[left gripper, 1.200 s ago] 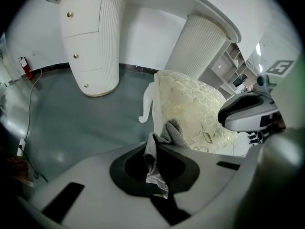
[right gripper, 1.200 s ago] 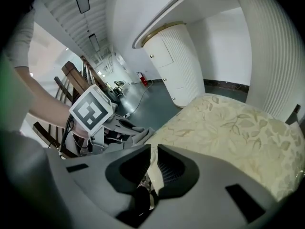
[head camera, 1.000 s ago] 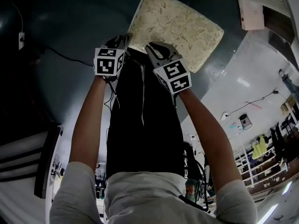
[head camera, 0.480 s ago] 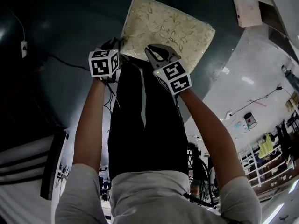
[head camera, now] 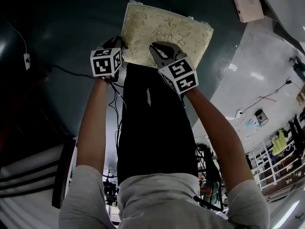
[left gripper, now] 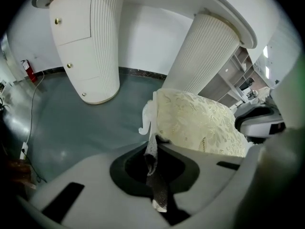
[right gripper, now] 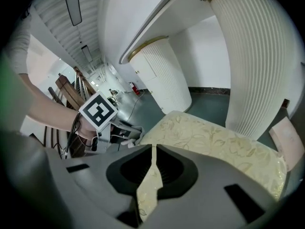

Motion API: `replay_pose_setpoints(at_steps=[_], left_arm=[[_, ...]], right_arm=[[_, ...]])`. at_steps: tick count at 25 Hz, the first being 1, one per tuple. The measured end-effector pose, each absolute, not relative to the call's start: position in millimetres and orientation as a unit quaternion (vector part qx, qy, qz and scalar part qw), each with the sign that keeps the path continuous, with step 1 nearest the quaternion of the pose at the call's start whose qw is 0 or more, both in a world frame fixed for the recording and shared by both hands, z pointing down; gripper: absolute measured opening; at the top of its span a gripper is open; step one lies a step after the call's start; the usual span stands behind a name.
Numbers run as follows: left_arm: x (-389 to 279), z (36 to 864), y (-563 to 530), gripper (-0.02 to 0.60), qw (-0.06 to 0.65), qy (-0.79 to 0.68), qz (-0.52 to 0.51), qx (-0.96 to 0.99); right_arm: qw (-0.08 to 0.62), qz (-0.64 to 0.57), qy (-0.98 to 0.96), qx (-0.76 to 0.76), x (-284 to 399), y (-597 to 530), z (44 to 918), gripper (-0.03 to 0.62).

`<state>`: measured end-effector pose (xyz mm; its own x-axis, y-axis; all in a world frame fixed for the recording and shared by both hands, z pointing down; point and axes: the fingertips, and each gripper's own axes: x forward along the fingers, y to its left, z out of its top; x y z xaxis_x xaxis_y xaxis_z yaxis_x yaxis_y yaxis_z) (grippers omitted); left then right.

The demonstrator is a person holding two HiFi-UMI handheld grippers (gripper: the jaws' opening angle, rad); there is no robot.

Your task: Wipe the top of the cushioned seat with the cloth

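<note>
On dark teal floor point(head camera: 62, 27), cushioned seat point(head camera: 164, 32) w/ cream floral top; white cloth point(left gripper: 147, 119) at its near-left corner, clamped in L gripper point(left gripper: 154, 146). R gripper point(right gripper: 153, 149), jaws together, at seat's near edge. Ribbed white pillars point(left gripper: 207, 56) behind.

Left gripper point(head camera: 116, 42) hides most of the cloth point(left gripper: 147, 115).

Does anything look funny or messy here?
Nothing is spilled or broken. The only odd bit is the cloth. It is scrunched up in the shut jaws of the left gripper at the corner of the seat, not spread flat on top.
</note>
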<state>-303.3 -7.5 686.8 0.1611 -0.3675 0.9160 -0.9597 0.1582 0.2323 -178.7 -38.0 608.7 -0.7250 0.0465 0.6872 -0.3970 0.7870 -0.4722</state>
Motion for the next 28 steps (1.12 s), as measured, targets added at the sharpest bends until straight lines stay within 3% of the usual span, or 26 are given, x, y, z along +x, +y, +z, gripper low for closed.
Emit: replay_pose_setpoints(at_steps=[28], left_arm=[[-300, 678, -85, 0.022, 0.442, -0.518, 0.342, 0.648]], right_arm=[[0.298, 0.343, -0.854, 0.254, -174, -99, 575, 0.031]])
